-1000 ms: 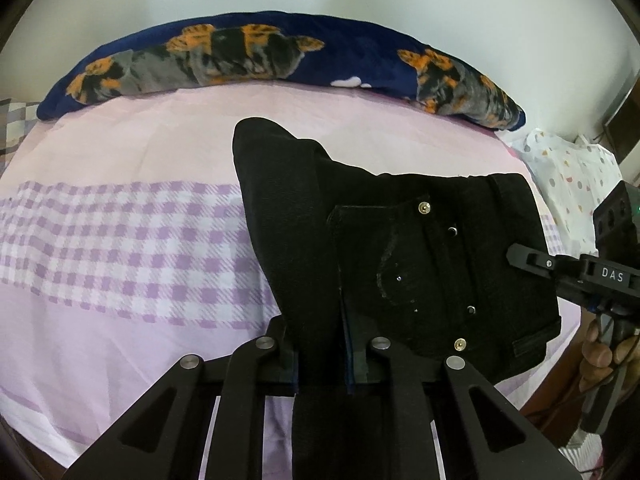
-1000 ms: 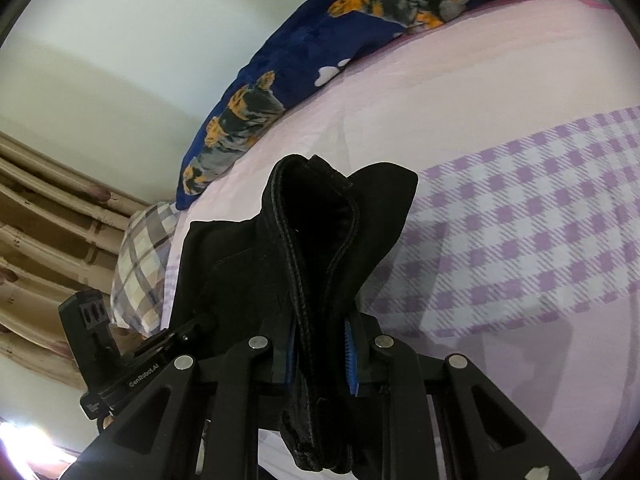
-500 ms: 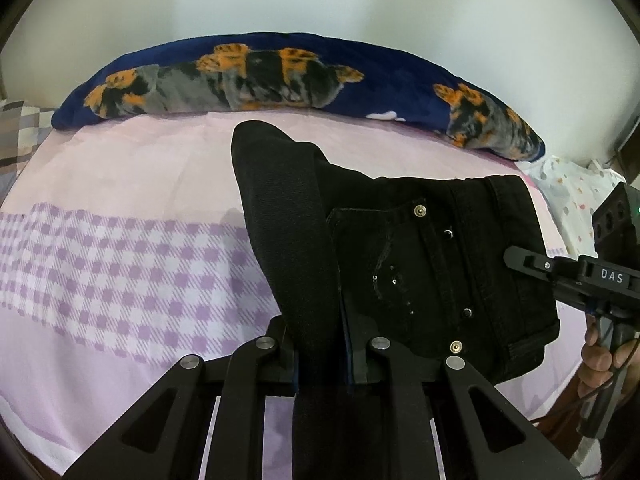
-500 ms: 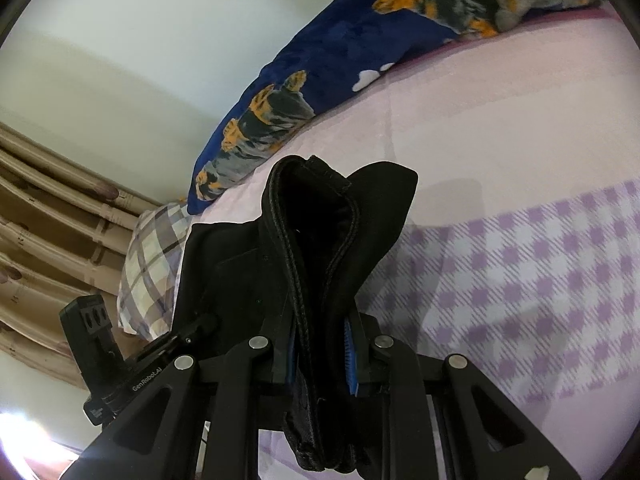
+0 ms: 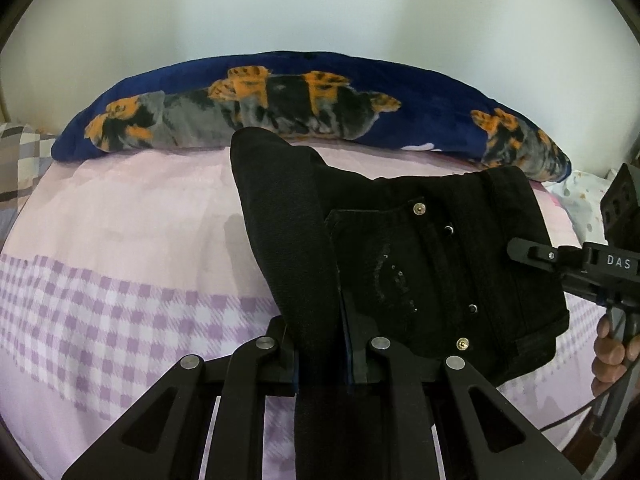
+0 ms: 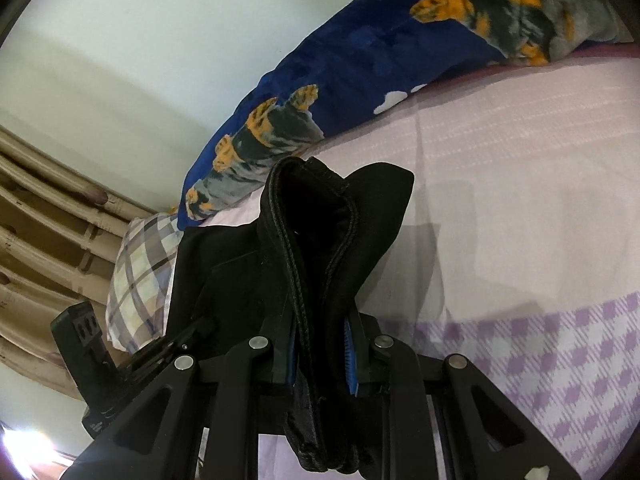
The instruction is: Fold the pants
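Observation:
The black pants (image 5: 420, 264) hang folded between my two grippers above the bed, with rivets and a pocket showing. My left gripper (image 5: 320, 352) is shut on one edge of the pants. My right gripper (image 6: 322, 356) is shut on a thick bunched edge of the same pants (image 6: 316, 240). The right gripper also shows at the right edge of the left wrist view (image 5: 580, 268), and the left gripper shows at the lower left of the right wrist view (image 6: 120, 364). The lower part of the pants is hidden under the grippers.
The bed sheet (image 5: 132, 216) is pink with a purple checked band. A long navy pillow (image 5: 288, 100) with orange and grey animal prints lies along the wall. A plaid pillow (image 6: 140, 276) sits by beige curtains (image 6: 48, 232). A dotted white pillow (image 5: 584, 196) lies far right.
Both grippers have carried the pants forward over the bed toward the navy pillow, which now looks nearer. The grips are unchanged.

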`<state>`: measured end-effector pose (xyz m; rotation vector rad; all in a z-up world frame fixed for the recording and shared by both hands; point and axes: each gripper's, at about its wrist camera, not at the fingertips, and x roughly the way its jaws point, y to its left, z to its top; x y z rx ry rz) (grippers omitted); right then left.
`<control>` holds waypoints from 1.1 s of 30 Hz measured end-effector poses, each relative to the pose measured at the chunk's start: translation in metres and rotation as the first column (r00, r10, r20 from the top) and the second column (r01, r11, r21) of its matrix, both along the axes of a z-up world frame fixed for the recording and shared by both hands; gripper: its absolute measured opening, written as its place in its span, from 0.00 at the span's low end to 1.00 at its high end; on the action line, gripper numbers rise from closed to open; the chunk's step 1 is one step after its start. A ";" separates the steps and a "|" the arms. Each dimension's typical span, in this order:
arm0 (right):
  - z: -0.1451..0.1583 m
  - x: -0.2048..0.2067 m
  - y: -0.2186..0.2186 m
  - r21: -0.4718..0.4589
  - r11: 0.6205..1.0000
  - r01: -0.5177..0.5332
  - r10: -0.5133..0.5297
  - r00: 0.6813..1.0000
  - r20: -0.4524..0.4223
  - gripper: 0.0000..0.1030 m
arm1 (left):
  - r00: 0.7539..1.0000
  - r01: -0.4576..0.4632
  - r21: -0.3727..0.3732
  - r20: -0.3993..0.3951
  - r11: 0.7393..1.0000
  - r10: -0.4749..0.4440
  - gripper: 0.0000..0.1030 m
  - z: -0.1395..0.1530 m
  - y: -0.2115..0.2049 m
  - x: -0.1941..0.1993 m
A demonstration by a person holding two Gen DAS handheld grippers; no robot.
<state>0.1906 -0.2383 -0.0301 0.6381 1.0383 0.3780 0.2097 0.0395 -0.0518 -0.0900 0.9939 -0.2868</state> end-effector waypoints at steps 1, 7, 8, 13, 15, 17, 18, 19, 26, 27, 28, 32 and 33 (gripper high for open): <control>-0.003 0.002 0.000 0.000 1.000 0.005 -0.005 1.000 -0.003 0.17 | 1.000 0.000 0.003 -0.005 1.000 0.000 0.15 -0.003 0.001 0.003; -0.025 0.009 0.000 -0.112 0.993 0.033 -0.036 0.999 -0.024 0.20 | 0.998 -0.010 0.033 -0.059 0.999 0.012 0.20 -0.039 0.005 0.011; -0.029 0.010 0.001 -0.138 0.990 0.033 -0.037 0.999 -0.027 0.22 | 0.998 -0.013 0.037 -0.064 0.999 0.016 0.23 -0.044 0.006 0.011; -0.042 0.011 0.001 -0.202 0.978 0.048 -0.058 0.997 -0.045 0.34 | 0.999 -0.013 0.094 -0.032 0.995 0.016 0.32 -0.055 0.001 0.008; -0.044 0.010 0.000 -0.211 0.976 0.053 -0.064 0.997 -0.046 0.40 | 1.000 -0.011 0.105 -0.018 0.994 0.013 0.33 -0.055 -0.001 0.006; -0.047 0.008 -0.002 -0.219 0.974 0.060 -0.074 0.996 -0.053 0.45 | 1.000 -0.021 0.118 -0.006 0.993 0.022 0.37 -0.055 -0.001 0.004; -0.048 0.007 -0.002 -0.215 0.975 0.062 -0.076 0.996 -0.056 0.46 | 1.000 -0.027 0.118 -0.005 0.993 0.028 0.39 -0.055 0.000 0.003; -0.048 0.005 -0.002 -0.215 0.974 0.065 -0.079 0.995 -0.057 0.47 | 0.999 -0.036 0.122 -0.004 0.992 0.037 0.42 -0.055 0.000 0.000; -0.043 -0.023 0.000 -0.254 0.964 0.077 -0.092 0.995 -0.047 0.53 | 0.998 -0.060 0.148 -0.001 0.987 0.061 0.50 -0.054 0.004 -0.027; -0.043 -0.028 -0.001 -0.257 0.963 0.079 -0.094 0.994 -0.047 0.55 | 0.998 -0.063 0.149 -0.004 0.987 0.064 0.50 -0.055 0.004 -0.031; -0.042 -0.033 -0.002 -0.261 0.962 0.082 -0.098 0.994 -0.045 0.57 | 0.998 -0.067 0.142 -0.007 0.988 0.068 0.50 -0.055 0.006 -0.037; -0.035 -0.057 -0.004 -0.274 0.954 0.121 -0.127 0.992 -0.003 0.60 | 0.996 -0.092 0.122 -0.008 0.988 0.093 0.51 -0.053 0.011 -0.055; -0.032 -0.063 -0.004 -0.278 0.952 0.131 -0.134 0.991 0.009 0.60 | 0.995 -0.098 0.127 -0.004 0.987 0.099 0.51 -0.051 0.011 -0.060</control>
